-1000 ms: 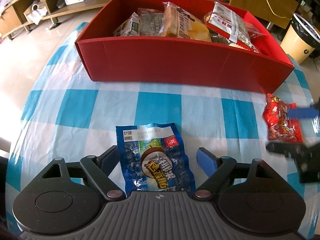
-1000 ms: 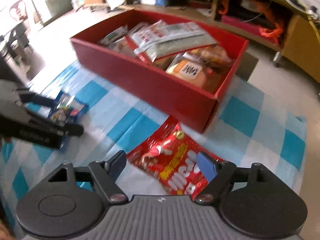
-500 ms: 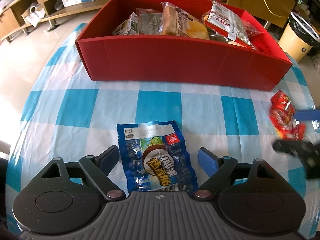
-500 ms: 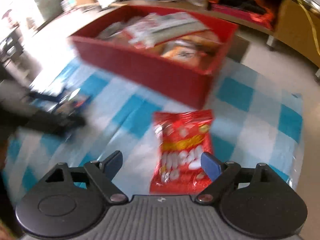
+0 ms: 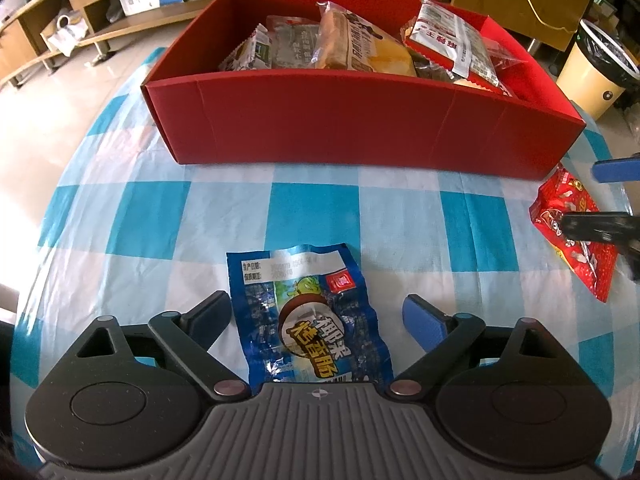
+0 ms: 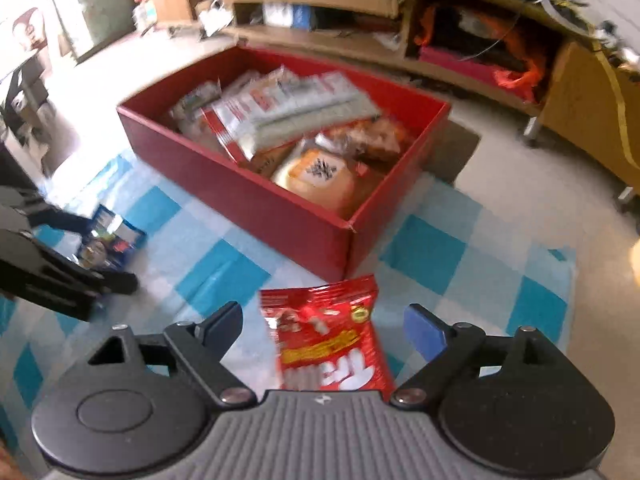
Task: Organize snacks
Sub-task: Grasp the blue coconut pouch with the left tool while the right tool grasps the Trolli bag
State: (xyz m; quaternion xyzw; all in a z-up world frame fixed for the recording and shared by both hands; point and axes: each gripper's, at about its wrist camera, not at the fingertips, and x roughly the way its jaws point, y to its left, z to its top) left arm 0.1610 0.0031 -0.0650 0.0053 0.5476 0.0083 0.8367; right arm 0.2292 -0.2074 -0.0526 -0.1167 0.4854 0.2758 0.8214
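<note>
Both grippers are lining up pickups. The left gripper (image 5: 316, 312), jaws just widening, straddles the blue packet (image 5: 308, 320) untouched near the table's (image 5: 120, 216) front edge. The right gripper (image 6: 324, 324), also widening, brackets the red packet (image 6: 324, 332) by the red box's (image 6: 280, 216) corner. Next, I'd say, each must lower and close.

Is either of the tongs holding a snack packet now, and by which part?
Nothing is held. The left tongs stand open around the blue packet, the right tongs open around the red packet; both have just been opening.
</note>
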